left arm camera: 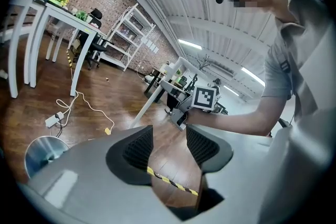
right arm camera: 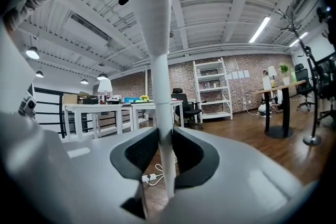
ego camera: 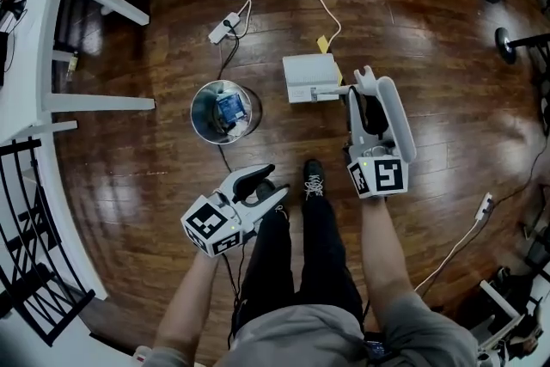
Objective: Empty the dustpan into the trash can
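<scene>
"Dustpan point(ego camera: 309, 75): location, axis?"
"On the floor point(ego camera: 129, 176), just right of the trash can point(ego camera: 225, 110). Long handle point(right arm camera: 160, 60) upright, clamped in the right tool point(right arm camera: 165, 152); only that tool's view shows the pinch."
"Left tool point(ego camera: 273, 185)?"
"Jaws apart, empty."

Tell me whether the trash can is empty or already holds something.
Holds something: the head view looks down into the upright trash can and shows a blue-and-white item inside.
</scene>
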Tool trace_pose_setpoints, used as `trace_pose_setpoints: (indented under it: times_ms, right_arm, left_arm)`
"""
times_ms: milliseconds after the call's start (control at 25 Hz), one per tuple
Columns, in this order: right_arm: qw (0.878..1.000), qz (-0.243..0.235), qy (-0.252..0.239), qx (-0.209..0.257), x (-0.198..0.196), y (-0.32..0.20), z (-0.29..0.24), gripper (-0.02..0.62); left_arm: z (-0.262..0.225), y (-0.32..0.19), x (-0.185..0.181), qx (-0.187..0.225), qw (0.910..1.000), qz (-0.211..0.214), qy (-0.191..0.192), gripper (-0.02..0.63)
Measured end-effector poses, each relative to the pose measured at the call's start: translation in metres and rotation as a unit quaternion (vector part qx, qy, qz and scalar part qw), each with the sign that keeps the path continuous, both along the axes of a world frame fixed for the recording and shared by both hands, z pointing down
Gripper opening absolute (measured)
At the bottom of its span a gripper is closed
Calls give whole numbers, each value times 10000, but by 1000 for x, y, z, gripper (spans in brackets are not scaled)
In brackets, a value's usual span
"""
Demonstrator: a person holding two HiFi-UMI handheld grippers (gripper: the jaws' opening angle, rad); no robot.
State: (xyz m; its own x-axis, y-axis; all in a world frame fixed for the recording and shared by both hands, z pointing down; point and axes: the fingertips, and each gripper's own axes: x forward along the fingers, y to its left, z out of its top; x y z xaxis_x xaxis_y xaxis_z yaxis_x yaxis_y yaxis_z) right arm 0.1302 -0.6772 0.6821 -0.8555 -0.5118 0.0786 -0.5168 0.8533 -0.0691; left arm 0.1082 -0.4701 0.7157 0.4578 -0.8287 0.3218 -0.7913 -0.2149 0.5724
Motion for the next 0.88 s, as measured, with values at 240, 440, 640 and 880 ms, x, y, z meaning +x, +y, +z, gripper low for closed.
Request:
trace_pose_setpoints:
  times_ms: [240,440,640,880]
  right_arm:
    - [9965,771,-27,-316,26,15,14,75]
    - [9912,1081,219,-735,44,36,23,87]
    - [9837,1381,422,-1071,54,50,28,118]
    - [9756,1605,496,-1412,63,67,27,193]
  left_arm:
    - [-7,8,11,6,9998,207,-27,202]
    - [-29,12,15,130,9994,298,-83,202]
    - [-54,20,14,295,9990,292,-145,202]
    - [-73,38,13,367,9986,342,-180,202]
